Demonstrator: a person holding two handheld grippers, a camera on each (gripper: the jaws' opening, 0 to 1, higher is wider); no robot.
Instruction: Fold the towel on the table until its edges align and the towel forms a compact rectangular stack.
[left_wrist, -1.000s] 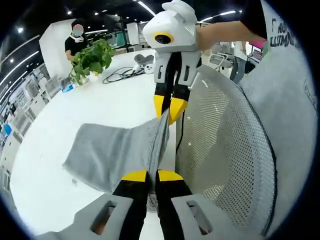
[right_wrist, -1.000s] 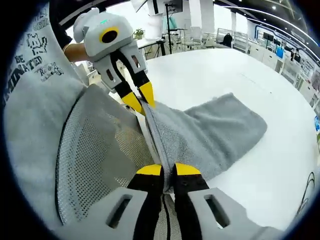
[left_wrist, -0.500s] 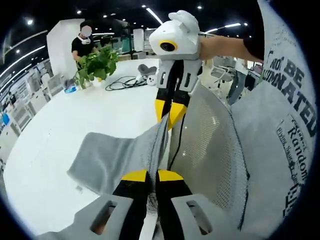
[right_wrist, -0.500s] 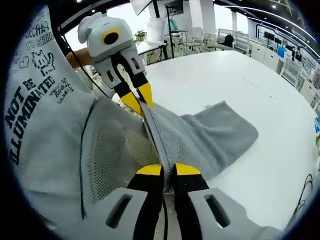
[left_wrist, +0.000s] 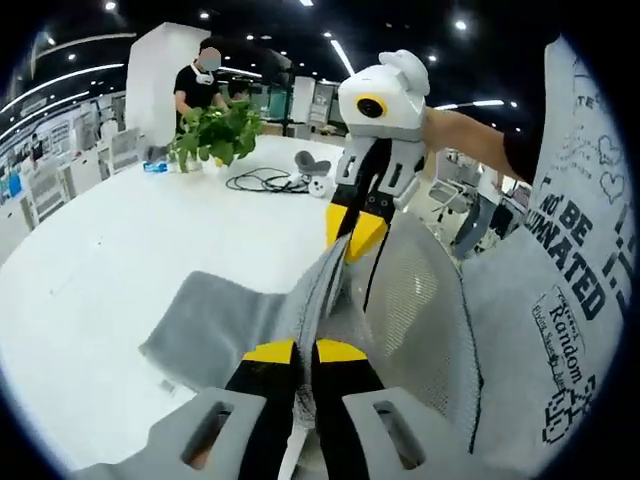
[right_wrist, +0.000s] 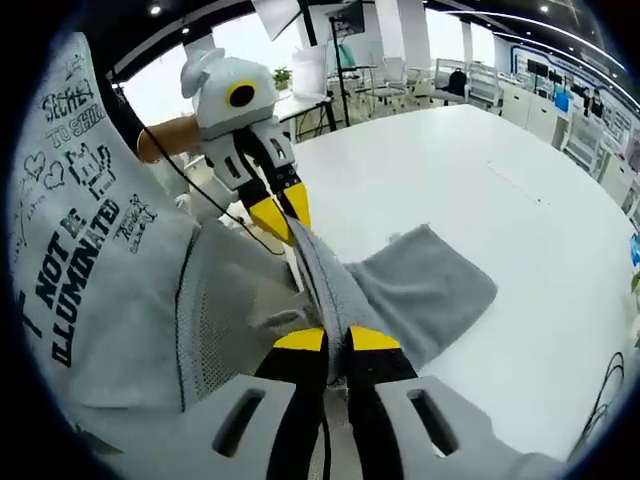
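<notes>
Clenching one edge of the grey towel (left_wrist: 215, 320), left tool (left_wrist: 305, 352) and right tool (right_wrist: 336, 340) raise it above the white table (right_wrist: 520, 215).

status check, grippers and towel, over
Left gripper and right gripper both shut on the towel edge. Near edge lifted, far part on white table. Mesh chair back close alongside.

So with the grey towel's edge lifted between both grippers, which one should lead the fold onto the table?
Neither is clearly better: the left gripper and right gripper are each shut on the grey terry towel, stretching one edge between them. They should probably carry it together across the white table.
</notes>
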